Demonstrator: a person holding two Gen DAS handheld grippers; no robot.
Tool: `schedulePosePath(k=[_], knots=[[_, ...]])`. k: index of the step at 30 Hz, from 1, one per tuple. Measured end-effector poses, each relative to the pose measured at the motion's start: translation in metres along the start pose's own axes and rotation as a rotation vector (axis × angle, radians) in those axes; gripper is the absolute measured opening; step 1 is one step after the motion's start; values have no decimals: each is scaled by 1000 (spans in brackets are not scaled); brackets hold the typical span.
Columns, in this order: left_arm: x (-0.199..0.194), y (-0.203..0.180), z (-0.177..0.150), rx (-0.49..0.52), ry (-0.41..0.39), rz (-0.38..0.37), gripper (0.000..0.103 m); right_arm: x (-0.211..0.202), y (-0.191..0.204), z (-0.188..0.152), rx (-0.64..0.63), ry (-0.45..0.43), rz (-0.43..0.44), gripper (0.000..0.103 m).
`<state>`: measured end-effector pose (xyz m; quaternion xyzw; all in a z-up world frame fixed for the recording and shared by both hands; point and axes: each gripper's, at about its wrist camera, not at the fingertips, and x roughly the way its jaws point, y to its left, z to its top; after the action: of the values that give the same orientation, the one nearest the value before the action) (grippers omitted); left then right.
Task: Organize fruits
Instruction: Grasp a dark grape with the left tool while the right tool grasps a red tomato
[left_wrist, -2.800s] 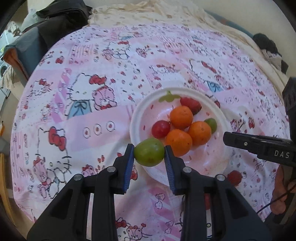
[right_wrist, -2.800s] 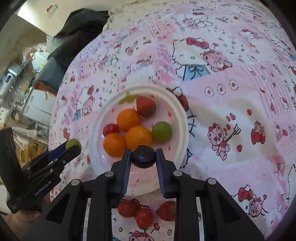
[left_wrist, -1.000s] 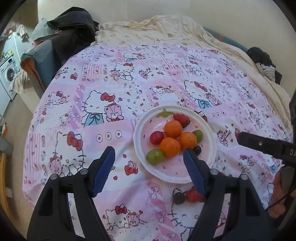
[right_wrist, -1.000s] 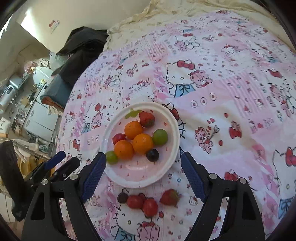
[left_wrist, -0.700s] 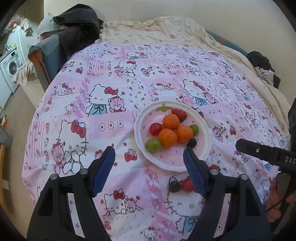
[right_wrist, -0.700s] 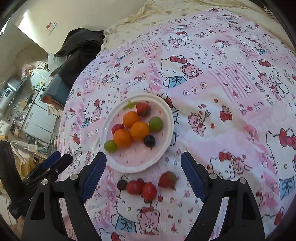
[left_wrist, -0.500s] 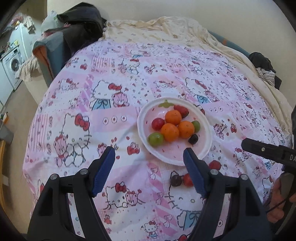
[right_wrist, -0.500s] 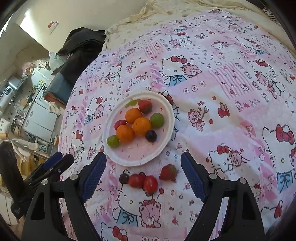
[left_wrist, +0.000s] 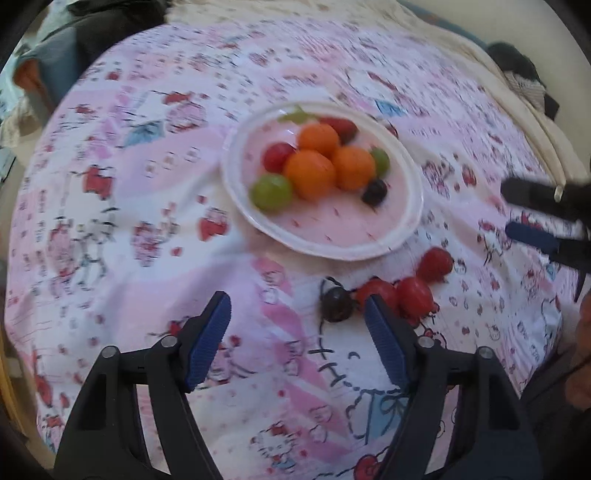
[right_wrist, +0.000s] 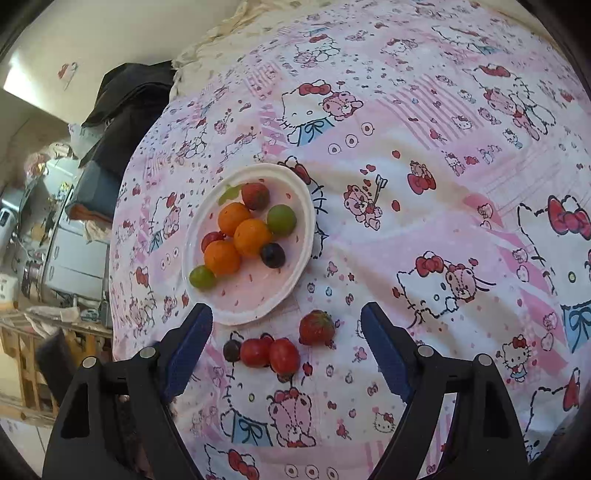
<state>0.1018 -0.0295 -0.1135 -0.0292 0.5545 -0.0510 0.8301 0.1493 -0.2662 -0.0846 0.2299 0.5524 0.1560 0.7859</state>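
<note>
Both tools hang above the bed with nothing held. The left gripper (left_wrist: 297, 325) has its jaws spread wide, and the right gripper (right_wrist: 286, 334) likewise stands with jaws far apart. Nearest, on the pink cartoon bedspread (right_wrist: 424, 192), lies a short row of loose fruit: a dark grape (right_wrist: 232, 350) touching two red tomatoes (right_wrist: 269, 352), with a strawberry (right_wrist: 316, 327) just beside them. Beyond these sits the white plate (right_wrist: 301, 192), holding three oranges (right_wrist: 252, 236) bunched together, two green grapes, a dark berry (right_wrist: 272, 254), a small red fruit and a second strawberry. Farther off, dark clothing (right_wrist: 129, 107) lies heaped at the bed's edge.
</note>
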Motion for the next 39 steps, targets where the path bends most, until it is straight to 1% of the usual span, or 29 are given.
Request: schedulePosePath(k=[2, 3, 5, 7, 9, 10, 11, 12, 13, 15, 17, 19, 23, 25, 26, 27, 28, 29, 30, 32, 35, 36, 37, 39], knots=[[10, -5, -1, 17, 29, 0, 52, 1, 0, 2, -4, 0, -2, 85], [16, -7, -1, 25, 46, 6, 50, 2, 1, 2, -5, 3, 1, 85], [21, -7, -1, 25, 53, 11, 50, 3, 1, 3, -7, 7, 5, 85], [26, -9, 1, 25, 60, -2, 50, 4, 1, 4, -8, 11, 10, 85], [32, -13, 2, 39, 69, 0, 46, 4, 1, 5, -7, 11, 14, 85], [34, -15, 2, 46, 73, 2, 39, 4, 0, 6, -6, 11, 15, 85], [37, -18, 3, 55, 87, -9, 21, 4, 0, 6, -8, 12, 15, 85], [40, -20, 3, 61, 112, -20, 15, 4, 0, 7, -9, 12, 13, 85], [41, -20, 4, 64, 121, -21, 14, 5, 0, 7, -12, 14, 10, 85], [41, -23, 2, 86, 107, -18, 14, 6, -1, 8, -17, 20, 0, 85], [39, -23, 1, 84, 108, -24, 14, 9, -2, 8, -22, 28, -14, 85], [34, -21, 2, 65, 111, -32, 14, 12, -6, 8, -17, 38, -28, 85], [17, -8, 5, 13, 79, -27, 14, 21, -13, 7, -2, 75, -63, 85], [9, 0, 6, -18, 64, -28, 14, 26, -14, 5, 1, 99, -63, 84], [5, 4, 7, -32, 55, -31, 14, 29, -14, 4, 0, 113, -62, 82], [-1, 8, 7, -43, 43, -33, 14, 34, -13, 2, -4, 136, -57, 72], [-5, 10, 7, -48, 32, -35, 14, 38, -12, 0, -8, 160, -51, 67], [-11, 13, 7, -53, 19, -37, 14, 43, -11, -2, -10, 192, -39, 56], [-14, 17, 7, -56, 13, -39, 14, 48, -8, -6, -10, 230, -18, 48], [-20, 19, 8, -62, 1, -46, 14, 55, 0, -14, -28, 270, -9, 46], [-29, 22, 6, -65, -19, -55, 14, 66, 12, -22, -67, 312, -47, 44], [-29, 22, 8, -62, -25, -52, 14, 70, 14, -24, -70, 326, -51, 41], [-30, 21, 8, -61, -29, -51, 14, 73, 17, -26, -80, 336, -63, 39], [-33, 25, 8, -69, -35, -50, 14, 82, 21, -29, -108, 351, -116, 37]])
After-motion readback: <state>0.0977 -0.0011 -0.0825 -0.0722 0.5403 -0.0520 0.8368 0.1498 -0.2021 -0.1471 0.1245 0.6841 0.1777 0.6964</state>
